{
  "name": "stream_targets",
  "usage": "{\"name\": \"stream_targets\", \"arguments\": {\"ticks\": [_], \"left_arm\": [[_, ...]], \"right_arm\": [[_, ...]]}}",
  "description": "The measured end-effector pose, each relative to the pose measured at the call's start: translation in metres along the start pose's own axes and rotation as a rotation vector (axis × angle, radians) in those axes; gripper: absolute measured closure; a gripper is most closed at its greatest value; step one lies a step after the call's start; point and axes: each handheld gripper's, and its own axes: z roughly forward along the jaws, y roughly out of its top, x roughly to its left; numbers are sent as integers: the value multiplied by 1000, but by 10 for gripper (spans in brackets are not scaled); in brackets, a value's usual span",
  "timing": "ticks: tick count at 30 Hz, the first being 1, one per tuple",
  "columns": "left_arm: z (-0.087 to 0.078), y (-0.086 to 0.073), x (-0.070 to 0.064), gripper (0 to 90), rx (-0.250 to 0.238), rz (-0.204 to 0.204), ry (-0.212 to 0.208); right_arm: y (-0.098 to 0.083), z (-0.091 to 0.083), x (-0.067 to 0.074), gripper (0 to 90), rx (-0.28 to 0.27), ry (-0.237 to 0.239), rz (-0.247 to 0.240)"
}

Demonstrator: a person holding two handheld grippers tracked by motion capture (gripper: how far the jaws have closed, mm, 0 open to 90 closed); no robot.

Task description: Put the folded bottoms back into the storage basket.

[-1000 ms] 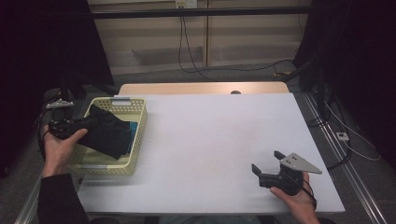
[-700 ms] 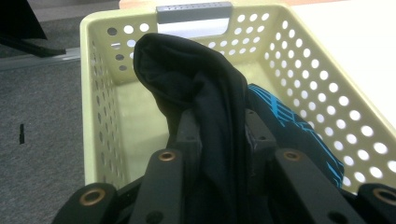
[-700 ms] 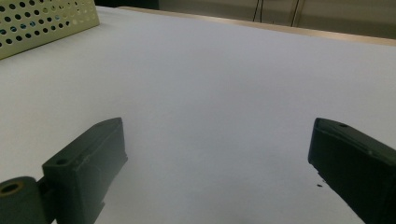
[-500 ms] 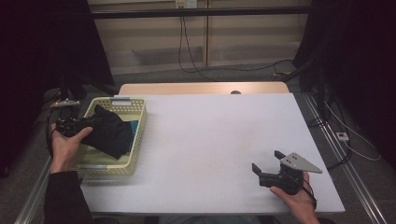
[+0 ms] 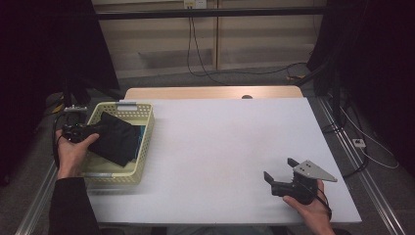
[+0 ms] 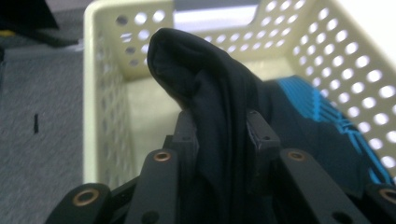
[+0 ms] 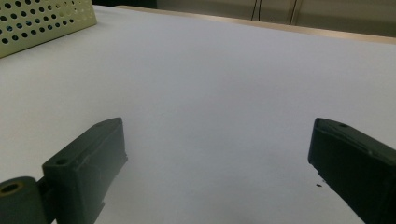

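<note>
- Right hand-held gripper (image 5: 280, 172): released, jaws spread wide, resting low on the bench (image 5: 220, 147) at the near right corner, well apart from the basket.
- Left hand-held gripper (image 6: 223, 135): clenched on the black garment (image 6: 210, 88).
- Garment: lies directly ahead of the left jaws, draped lengthwise into the yellow perforated basket (image 5: 142, 142); the left hand is nearer.
</note>
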Motion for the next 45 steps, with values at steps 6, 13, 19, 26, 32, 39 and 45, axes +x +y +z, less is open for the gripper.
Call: {"name": "stream_targets", "arguments": {"ticks": [6,13,19,26,32,39,45], "left_arm": [[-2,-1,1,690,65,-32,57],[1,-3,1,688,105,-55,71],[-3,-7,0,684,148,-71,62],[-18,-3,-1,511,16,-24,61],[-32,7,-9,326,-116,-6,23],[-1,16,-22,425,-56,15,5],[27,21,-20,716,61,59,93]], "right_arm": [[0,0,0,40,0,1,1],[0,0,0,40,0,2,1],[0,-1,0,40,-1,6,0],[0,-1,0,40,-2,7,-1],[0,0,0,40,-3,9,-2],[0,0,0,40,-1,7,2],[0,0,0,40,0,5,2]]}}
